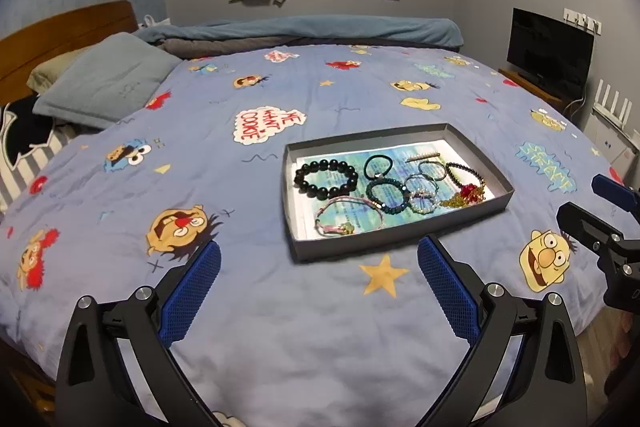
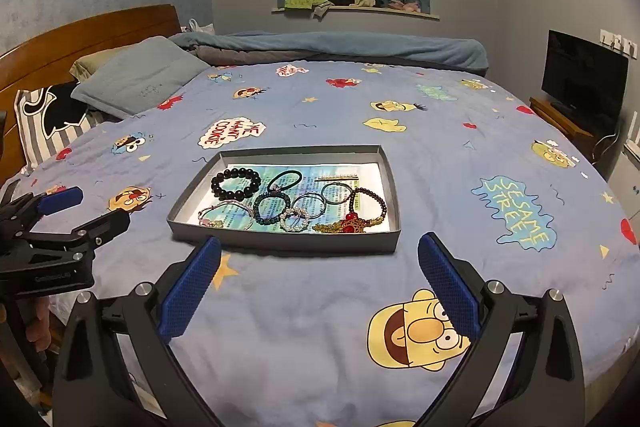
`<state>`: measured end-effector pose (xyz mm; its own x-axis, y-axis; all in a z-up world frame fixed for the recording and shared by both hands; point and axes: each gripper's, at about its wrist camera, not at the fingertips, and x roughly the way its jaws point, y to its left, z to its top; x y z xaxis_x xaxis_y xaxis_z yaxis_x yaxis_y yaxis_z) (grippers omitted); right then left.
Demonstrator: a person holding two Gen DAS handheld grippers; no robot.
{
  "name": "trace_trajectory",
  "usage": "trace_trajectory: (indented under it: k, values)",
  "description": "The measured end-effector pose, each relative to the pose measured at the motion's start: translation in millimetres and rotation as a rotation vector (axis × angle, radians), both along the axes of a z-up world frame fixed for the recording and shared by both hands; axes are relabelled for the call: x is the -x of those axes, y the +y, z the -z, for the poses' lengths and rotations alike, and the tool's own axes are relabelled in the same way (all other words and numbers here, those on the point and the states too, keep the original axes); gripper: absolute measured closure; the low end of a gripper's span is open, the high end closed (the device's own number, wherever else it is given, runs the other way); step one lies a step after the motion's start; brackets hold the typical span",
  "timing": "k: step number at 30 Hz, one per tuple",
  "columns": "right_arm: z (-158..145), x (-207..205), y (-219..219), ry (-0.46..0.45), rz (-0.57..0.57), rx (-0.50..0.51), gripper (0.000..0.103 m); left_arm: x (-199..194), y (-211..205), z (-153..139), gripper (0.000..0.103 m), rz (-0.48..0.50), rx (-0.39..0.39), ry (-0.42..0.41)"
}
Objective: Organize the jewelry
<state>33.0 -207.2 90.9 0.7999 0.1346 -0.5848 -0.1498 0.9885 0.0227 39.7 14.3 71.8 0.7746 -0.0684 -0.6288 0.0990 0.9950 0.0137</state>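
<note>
On the bed (image 2: 320, 327) sits a grey tray (image 2: 288, 241) holding the jewelry: a black bead bracelet (image 2: 236, 183) at its left, a hair tie (image 2: 285, 179), a teal bracelet (image 2: 272, 209), a pink cord bracelet (image 1: 348, 215), and a red-and-gold piece (image 2: 352, 225) at its right. The left gripper (image 1: 319, 291) and right gripper (image 2: 319, 291) both hover short of the tray, jaws spread wide, holding nothing.

On the bedspread (image 2: 320, 307) you can read "ME WANT COOKIE" (image 2: 231, 132) in a white patch beyond the tray's far left corner, and "SESAME STREET" (image 2: 516, 213) toward the bedspread's right edge.
</note>
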Motion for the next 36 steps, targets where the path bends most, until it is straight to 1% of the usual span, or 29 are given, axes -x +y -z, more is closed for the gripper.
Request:
trace_trajectory:
  k: [36]
  values:
    - [2.7,-2.8,-3.5,0.012,0.007,-0.005,0.006,-1.5,-1.1,4.9,0.005,0.008,0.007,0.017]
